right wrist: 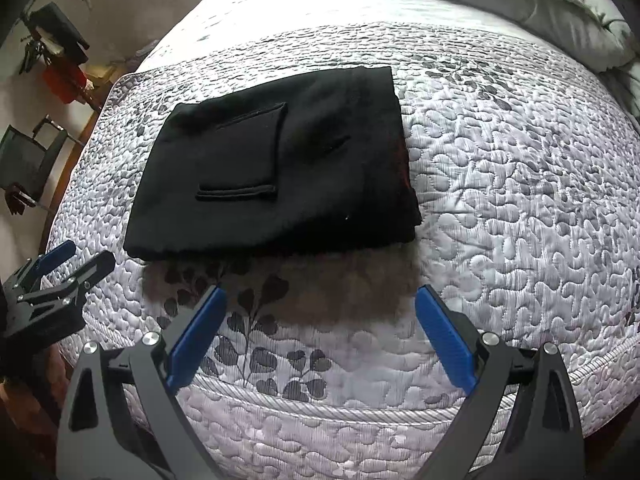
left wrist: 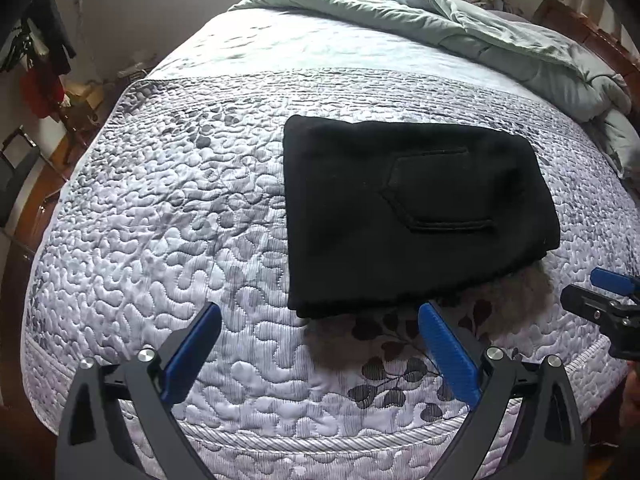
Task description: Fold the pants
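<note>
Black pants [left wrist: 408, 216] lie folded into a compact rectangle on the quilted bed, a back pocket facing up. In the right wrist view the same pants [right wrist: 276, 168] sit just beyond the fingers. My left gripper [left wrist: 320, 316] is open, held short of the near edge of the pants, nothing between its blue pads. My right gripper [right wrist: 320, 296] is also open and empty, hovering above the bedspread in front of the pants. Each gripper shows at the edge of the other's view: right gripper [left wrist: 592, 292], left gripper [right wrist: 72, 260].
A grey-white quilted bedspread [left wrist: 160, 240] covers the bed. A crumpled pale green comforter [left wrist: 480, 36] lies along the far side. A dark chair [right wrist: 28, 160] and hanging clothes [left wrist: 40, 60] stand left of the bed. The bed's near edge [right wrist: 320, 404] runs below the grippers.
</note>
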### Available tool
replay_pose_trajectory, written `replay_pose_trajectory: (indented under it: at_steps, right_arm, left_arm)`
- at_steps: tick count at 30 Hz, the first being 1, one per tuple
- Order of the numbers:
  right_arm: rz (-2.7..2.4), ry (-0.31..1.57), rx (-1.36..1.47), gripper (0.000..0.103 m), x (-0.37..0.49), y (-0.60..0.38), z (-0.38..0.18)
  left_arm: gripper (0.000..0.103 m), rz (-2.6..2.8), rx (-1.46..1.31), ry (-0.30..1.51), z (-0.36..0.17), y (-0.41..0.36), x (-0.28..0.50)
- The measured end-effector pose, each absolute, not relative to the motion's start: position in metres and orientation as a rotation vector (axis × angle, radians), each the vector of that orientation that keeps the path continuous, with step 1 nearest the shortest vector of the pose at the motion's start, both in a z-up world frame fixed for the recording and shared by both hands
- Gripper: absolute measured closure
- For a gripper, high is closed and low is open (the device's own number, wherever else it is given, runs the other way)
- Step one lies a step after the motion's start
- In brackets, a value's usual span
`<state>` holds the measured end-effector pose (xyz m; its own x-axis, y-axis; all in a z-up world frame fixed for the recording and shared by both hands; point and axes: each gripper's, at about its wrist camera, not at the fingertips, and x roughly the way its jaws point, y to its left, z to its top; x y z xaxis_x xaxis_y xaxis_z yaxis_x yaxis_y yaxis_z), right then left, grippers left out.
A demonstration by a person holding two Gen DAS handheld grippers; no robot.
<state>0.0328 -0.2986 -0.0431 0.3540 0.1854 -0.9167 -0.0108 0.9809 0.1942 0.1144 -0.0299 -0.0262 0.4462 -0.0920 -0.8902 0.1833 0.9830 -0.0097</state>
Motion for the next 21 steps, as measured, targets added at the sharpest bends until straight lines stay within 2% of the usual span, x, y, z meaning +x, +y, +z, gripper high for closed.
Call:
replay_pose_trajectory:
  at_steps: [21]
  right_arm:
    - [0.103, 1.239, 0.159, 0.008, 0.0338, -0.2970, -0.0534]
  left_arm:
    - [0.004, -0.176, 0.066, 1.087, -0.0262, -0.0241, 0.1162]
